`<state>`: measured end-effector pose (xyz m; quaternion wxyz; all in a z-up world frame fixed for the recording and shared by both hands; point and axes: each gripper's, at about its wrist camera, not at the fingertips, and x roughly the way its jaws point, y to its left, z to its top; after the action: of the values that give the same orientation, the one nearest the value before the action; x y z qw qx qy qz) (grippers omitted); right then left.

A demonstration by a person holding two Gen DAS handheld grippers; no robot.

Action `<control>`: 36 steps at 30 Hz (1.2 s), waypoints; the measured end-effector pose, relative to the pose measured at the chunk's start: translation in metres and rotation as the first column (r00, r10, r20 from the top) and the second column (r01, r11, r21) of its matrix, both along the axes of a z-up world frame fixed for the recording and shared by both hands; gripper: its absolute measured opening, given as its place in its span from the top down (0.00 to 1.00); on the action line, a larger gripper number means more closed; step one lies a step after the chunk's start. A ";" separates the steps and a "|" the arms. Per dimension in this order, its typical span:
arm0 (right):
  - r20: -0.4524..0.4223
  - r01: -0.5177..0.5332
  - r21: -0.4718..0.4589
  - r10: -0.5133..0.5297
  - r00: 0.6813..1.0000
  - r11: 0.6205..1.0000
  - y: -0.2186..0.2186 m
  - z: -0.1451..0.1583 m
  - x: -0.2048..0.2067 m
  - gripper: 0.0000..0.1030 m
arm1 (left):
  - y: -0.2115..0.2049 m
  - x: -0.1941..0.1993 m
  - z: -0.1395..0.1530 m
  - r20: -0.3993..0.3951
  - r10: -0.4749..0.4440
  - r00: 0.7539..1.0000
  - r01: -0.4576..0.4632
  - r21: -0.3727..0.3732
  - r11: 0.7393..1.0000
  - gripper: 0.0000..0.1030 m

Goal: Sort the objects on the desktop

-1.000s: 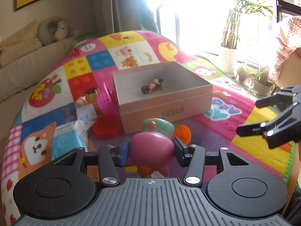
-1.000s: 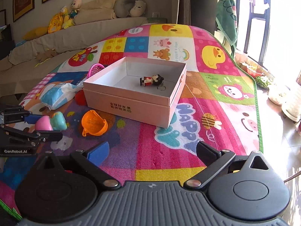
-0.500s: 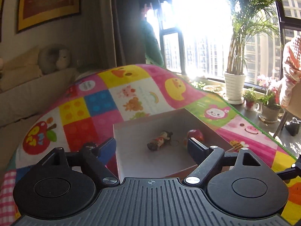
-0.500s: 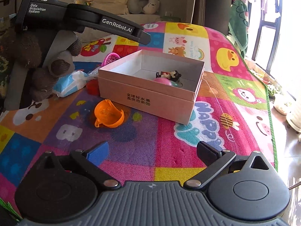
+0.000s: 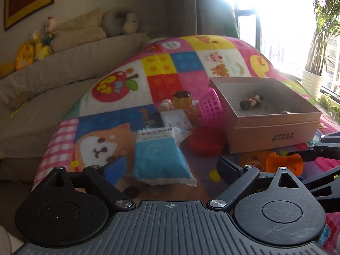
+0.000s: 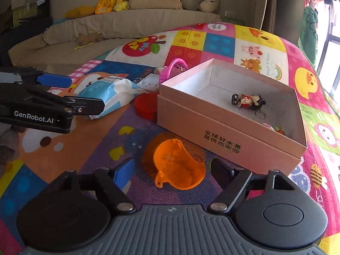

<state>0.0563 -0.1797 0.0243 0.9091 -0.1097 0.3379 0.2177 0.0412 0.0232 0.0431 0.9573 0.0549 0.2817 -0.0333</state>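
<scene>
My left gripper (image 5: 170, 167) hangs low over the play mat, its jaws opening wide. The near end of a blue wet-wipes pack (image 5: 159, 159) lies between its fingers, untouched. My right gripper (image 6: 173, 170) is closing around an orange toy cup (image 6: 178, 165) that lies on the mat; small gaps remain on both sides. The pink cardboard box (image 6: 212, 136) stands just beyond the cup. It holds a keychain figurine (image 6: 248, 102) and a pink-green toy (image 6: 274, 127) in its near corner. The left gripper (image 6: 78, 94) shows in the right wrist view beside the wipes pack (image 6: 106, 93).
A red round lid (image 5: 206, 142), a pink mesh basket (image 5: 210, 108), a small white packet (image 5: 176, 119) and a brown toy pudding (image 5: 182, 102) cluster left of the box. A beige sofa (image 5: 63, 68) with plush toys borders the mat on the far left.
My left gripper let the pink-green toy go into the box, opened and swung left to the wipes pack. My right gripper moved up to the orange cup and its jaws narrowed.
</scene>
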 end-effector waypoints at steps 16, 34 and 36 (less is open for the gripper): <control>-0.015 0.181 -0.044 -0.182 0.983 0.983 -0.068 -0.004 -0.031 0.50 | 0.006 0.056 -0.033 -0.120 0.127 0.985 -0.130 -0.010 0.992 0.36; -0.001 0.160 -0.040 -0.160 0.987 0.986 -0.062 0.000 -0.033 0.54 | -0.025 -0.089 -0.020 -0.202 -0.182 0.962 0.173 -0.062 0.983 0.25; 0.000 0.152 -0.050 -0.152 0.988 0.987 -0.060 0.001 -0.035 0.54 | -0.029 -0.092 -0.018 -0.182 -0.192 0.964 0.186 -0.048 0.981 0.15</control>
<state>0.0217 -0.2402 0.0252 0.9193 -0.1056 0.3524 0.1396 -0.0505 -0.0057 0.0250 0.9200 0.0635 0.3629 -0.1337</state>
